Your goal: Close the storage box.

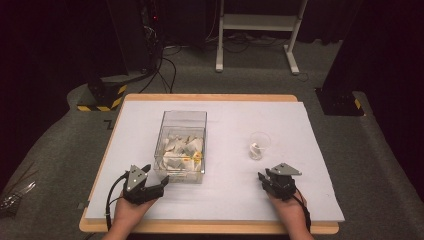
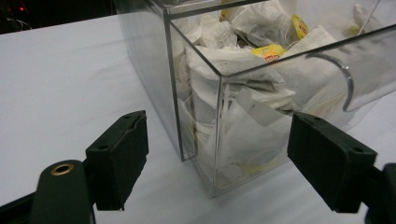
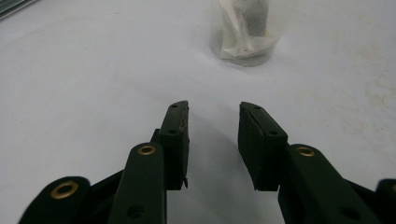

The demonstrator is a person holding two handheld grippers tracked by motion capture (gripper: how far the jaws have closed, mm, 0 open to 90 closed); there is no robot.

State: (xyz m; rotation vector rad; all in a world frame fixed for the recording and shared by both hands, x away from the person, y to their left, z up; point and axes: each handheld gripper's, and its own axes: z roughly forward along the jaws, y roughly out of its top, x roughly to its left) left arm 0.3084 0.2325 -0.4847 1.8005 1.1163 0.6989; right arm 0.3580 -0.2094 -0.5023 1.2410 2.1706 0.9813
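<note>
A clear plastic box (image 1: 183,145) full of white tea bags with yellow tags stands left of the table's middle. Its near corner (image 2: 219,121) rises just ahead of my left gripper (image 2: 217,161), whose jaws stand wide open on either side of that corner without touching it. In the high view the left gripper (image 1: 150,182) rests beside the box's near left corner. A small clear cup (image 1: 259,145) with one tea bag inside stands to the right. My right gripper (image 1: 267,179) sits a short way in front of the cup (image 3: 246,30), jaws (image 3: 214,133) parted a little, nothing between them.
The white table top (image 1: 225,200) lies on a wooden board. Beyond the far edge are a black-and-yellow base (image 1: 102,96), cables and a white frame's legs (image 1: 257,35) on grey carpet.
</note>
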